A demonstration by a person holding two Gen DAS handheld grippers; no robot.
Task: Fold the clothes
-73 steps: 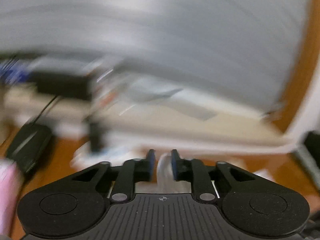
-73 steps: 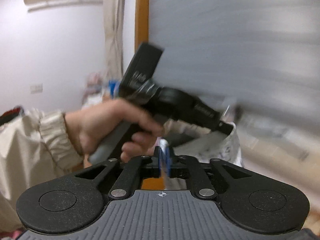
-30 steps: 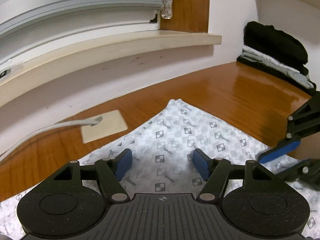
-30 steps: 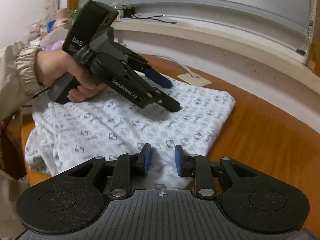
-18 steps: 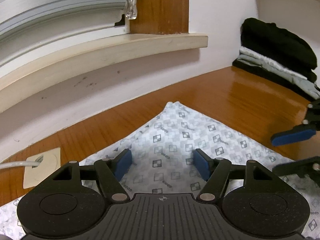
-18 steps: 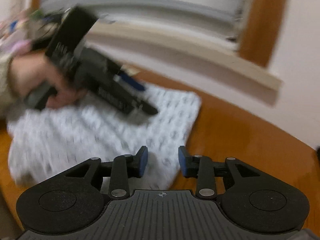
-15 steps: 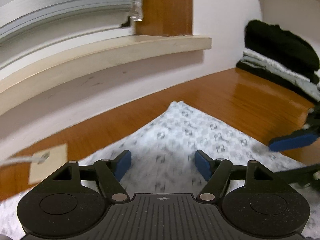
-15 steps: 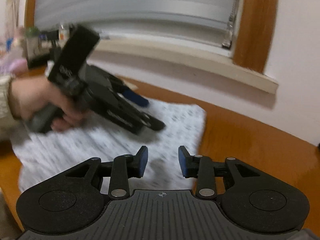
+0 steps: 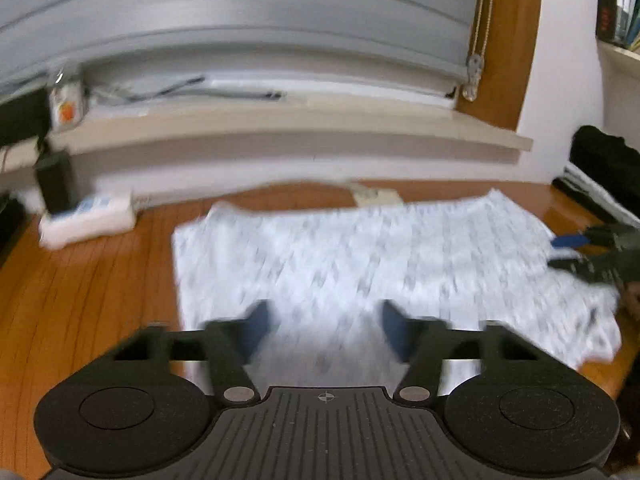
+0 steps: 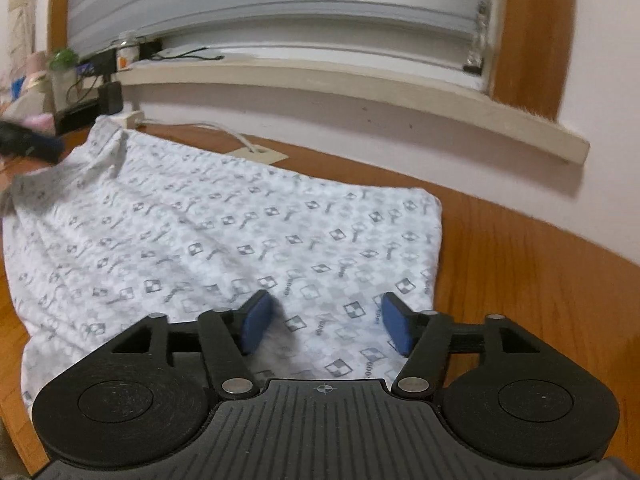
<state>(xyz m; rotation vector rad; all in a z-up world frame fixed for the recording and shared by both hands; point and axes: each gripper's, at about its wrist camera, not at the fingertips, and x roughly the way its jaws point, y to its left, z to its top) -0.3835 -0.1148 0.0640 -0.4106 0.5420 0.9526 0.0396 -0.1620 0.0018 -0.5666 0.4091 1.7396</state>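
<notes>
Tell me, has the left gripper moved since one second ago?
Yes. The left gripper has pulled back and to the left: the window sill looks farther, and the whole cloth shows.

You have a soft, matt printed cloth garment [image 10: 224, 224] on a glossy varnished wooden table [image 10: 520, 280]. Your right gripper [image 10: 324, 326] looks like matt black plastic, its pads [image 10: 254, 326] probably blue rubber.

1 patterned garment [image 10: 224, 236], 2 claws [image 9: 324, 322] [image 10: 324, 326], 1 wooden table [image 10: 540, 280], 1 stack of folded clothes [image 9: 604, 168].
</notes>
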